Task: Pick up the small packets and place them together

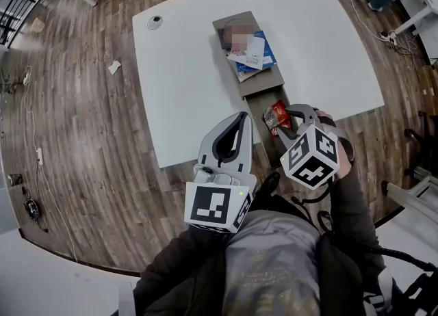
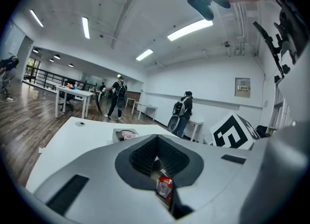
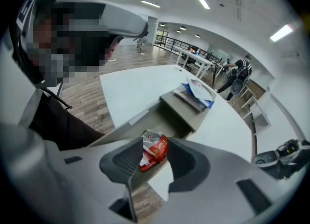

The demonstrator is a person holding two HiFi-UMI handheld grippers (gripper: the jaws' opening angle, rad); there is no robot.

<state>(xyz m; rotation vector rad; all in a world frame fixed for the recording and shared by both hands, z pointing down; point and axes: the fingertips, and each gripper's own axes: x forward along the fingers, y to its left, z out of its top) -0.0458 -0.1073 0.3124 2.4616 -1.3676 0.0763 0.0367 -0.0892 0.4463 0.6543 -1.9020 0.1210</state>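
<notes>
- Although a loose pile of flat blue and white packets (image 1: 252, 55) already lies gathered on the raised far half of the long grey-brown tray (image 1: 230, 22), near the middle of the white table (image 1: 185, 68), the job looks only partly done — one packet sits apart from them.
- The stray is a small crinkled red packet (image 3: 154, 151). It stands in the tray's lower end section, right at the table's near edge and well apart from the pile.
- The right tongs (image 3: 151, 145) are about halfway closed round the red packet. Their dark ribbed pads look to touch it on both sides, so I judge it gripped — though it is not yet out of the low section.
- The left tongs (image 2: 156, 138) have their tips together with nothing between them. They hang above the table's near edge just beside the tray and take no part in the work at this moment.
- Done, as far as can be seen: the blue and white packets are together. I cannot count how many make up the pile.
- Left to do: lift the red packet, carry it along the tray toward the table's middle, set it on or against the pile, and let go.
- I see no further packets on the table. A small round object (image 1: 155, 22) near the far left corner does not look like one.
</notes>
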